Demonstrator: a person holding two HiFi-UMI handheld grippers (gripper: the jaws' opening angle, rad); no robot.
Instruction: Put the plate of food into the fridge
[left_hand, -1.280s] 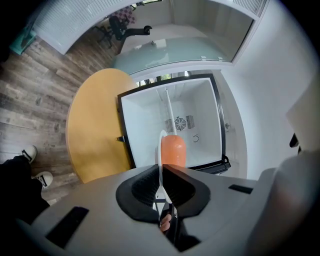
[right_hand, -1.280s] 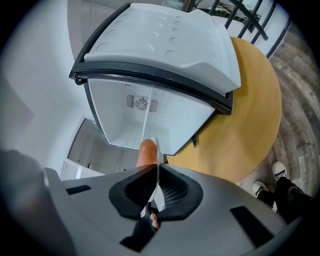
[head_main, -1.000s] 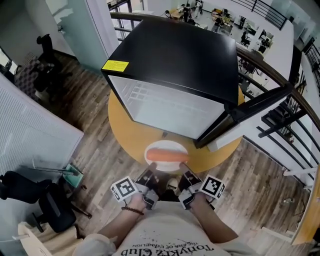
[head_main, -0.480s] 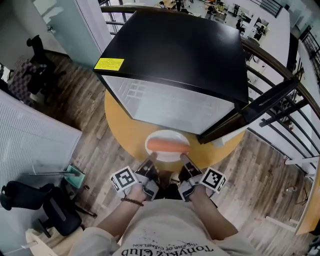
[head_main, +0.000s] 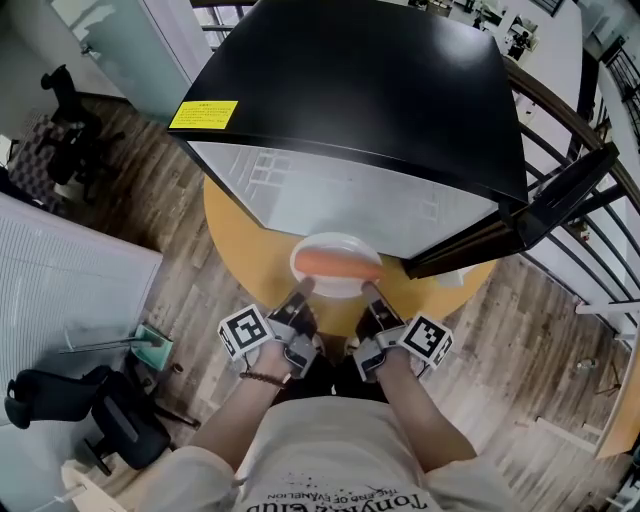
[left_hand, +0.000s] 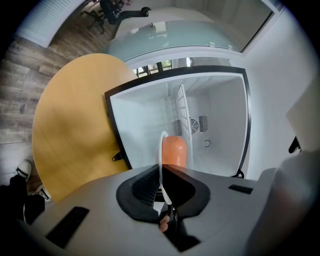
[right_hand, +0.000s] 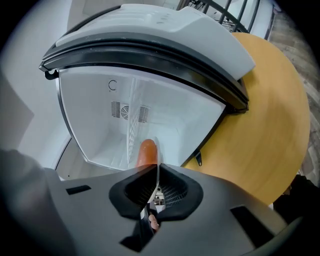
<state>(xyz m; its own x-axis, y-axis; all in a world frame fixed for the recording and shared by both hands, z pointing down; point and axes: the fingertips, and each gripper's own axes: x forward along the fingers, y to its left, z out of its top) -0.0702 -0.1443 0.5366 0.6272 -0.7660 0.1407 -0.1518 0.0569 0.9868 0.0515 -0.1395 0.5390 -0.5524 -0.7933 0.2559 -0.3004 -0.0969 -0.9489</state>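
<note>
A white plate (head_main: 335, 266) carrying an orange sausage (head_main: 337, 264) hangs level just in front of the open fridge (head_main: 350, 110). My left gripper (head_main: 301, 294) is shut on the plate's near left rim and my right gripper (head_main: 368, 295) on its near right rim. In the left gripper view the plate (left_hand: 161, 150) shows edge-on between the jaws of that gripper (left_hand: 161, 172), with the sausage (left_hand: 174, 150) behind. The right gripper view shows the same: the gripper (right_hand: 156, 172) pinches the rim (right_hand: 158, 156), with the sausage (right_hand: 146, 152) against the white fridge interior (right_hand: 135, 100).
The fridge stands on a round wooden table (head_main: 240, 250). Its door (head_main: 520, 225) swings open to the right. A wire shelf (left_hand: 182, 110) sits inside the white cavity. Railings (head_main: 590, 130) run at the right, office chairs (head_main: 70, 130) at the left.
Both grippers have carried the plate forward, closer to the fridge opening. The head view has shifted nearer to the fridge.
</note>
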